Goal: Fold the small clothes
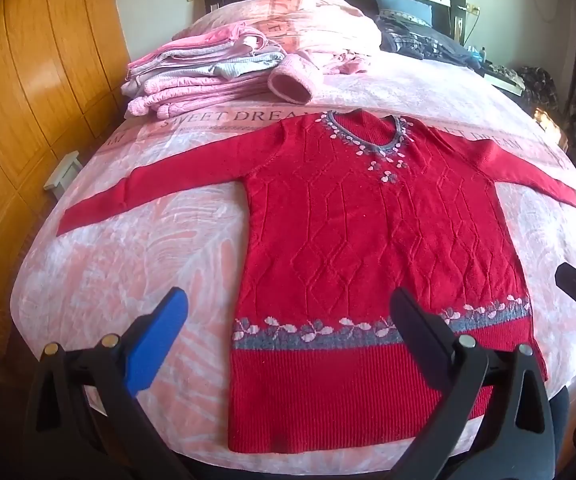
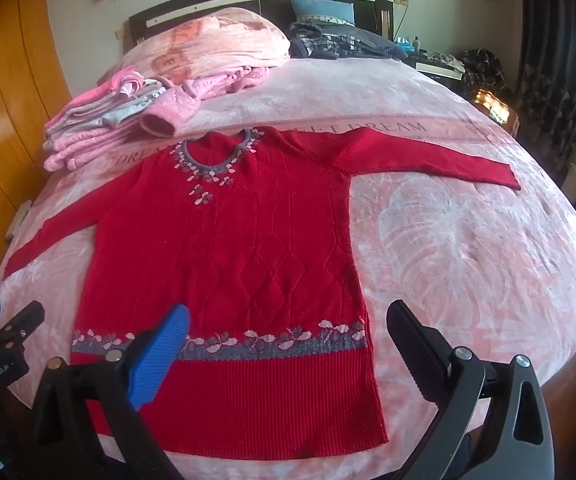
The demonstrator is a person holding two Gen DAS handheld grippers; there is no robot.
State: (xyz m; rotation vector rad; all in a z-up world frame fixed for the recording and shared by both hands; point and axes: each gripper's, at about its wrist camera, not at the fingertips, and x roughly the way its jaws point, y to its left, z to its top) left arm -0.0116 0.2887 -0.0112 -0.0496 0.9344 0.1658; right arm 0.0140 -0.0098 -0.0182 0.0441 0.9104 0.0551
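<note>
Presently we logged one red knitted sweater (image 1: 368, 240), spread face up and flat on the pink bedspread (image 1: 127, 272), hem near, neckline far, both sleeves stretched out left and right. We judged it soft, limp and light to middling in weight, its knit likely to stretch and sag, not slippery, not fragile. Best holds, in our view: the left cuff (image 1: 63, 226) and right cuff (image 2: 508, 182), or the hem corners. Our left gripper (image 1: 288, 316) and right gripper (image 2: 288, 328) hovered above the hem, each spread wide and holding nothing. Folded pink clothes (image 1: 191, 80) lay far left.
</note>
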